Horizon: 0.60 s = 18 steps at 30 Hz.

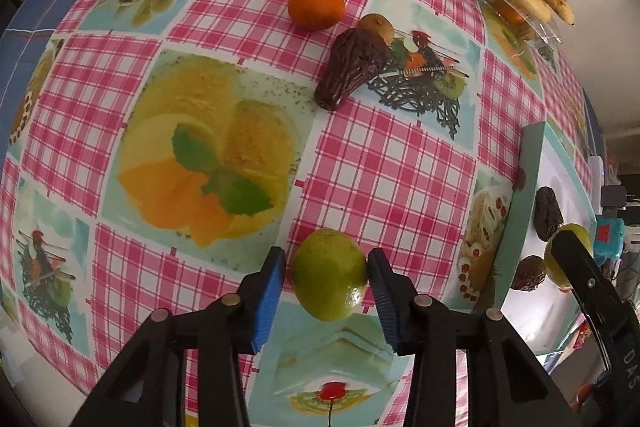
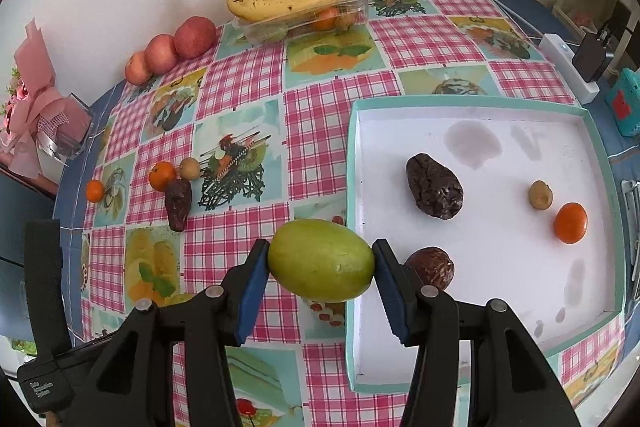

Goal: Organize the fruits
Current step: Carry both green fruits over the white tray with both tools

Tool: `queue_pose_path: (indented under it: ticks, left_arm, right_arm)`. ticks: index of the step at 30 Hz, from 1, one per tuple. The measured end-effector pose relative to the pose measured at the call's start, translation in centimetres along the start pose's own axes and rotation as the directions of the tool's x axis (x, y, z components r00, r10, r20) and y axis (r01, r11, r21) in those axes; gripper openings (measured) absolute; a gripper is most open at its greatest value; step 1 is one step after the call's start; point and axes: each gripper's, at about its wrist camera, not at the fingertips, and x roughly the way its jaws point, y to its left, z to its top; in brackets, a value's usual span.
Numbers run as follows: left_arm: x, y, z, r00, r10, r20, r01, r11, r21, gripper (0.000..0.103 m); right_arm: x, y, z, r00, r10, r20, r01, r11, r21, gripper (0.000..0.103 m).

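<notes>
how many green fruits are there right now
2. One green fruit sits between the left gripper fingers; the other green fruit is held by the right gripper beside the tray. Others may be hidden.

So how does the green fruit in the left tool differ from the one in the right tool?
The round fruit in the left tool is nearly a ball; the oval fruit in the right tool is longer, egg-shaped. The round fruit is darker green, the oval fruit paler, yellowish. Both are smooth and sit between blue pads.
</notes>
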Motion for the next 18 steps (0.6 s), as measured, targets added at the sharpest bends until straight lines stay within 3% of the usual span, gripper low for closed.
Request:
queue_pose_path:
  ticks: [11, 18]
  left_arm:
    - [-2.0, -0.2, 0.8, 0.996, 0.004, 0.088, -0.001, 0.999, -0.037, 0.041]
    - [-4.1, -1.4, 0.3, 0.988, -0.049, 0.144, 0.05, 0.999, -0.003, 0.041]
  right_arm:
    - [-0.3, -0.9, 0.1, 1.0, 0.012, 0.009, -0.012, 0.999, 0.036, 0.054]
    - [-1.2, -4.4, 0.9, 1.0, 0.008, 0.031, -0.012, 0.991, 0.132, 0.054]
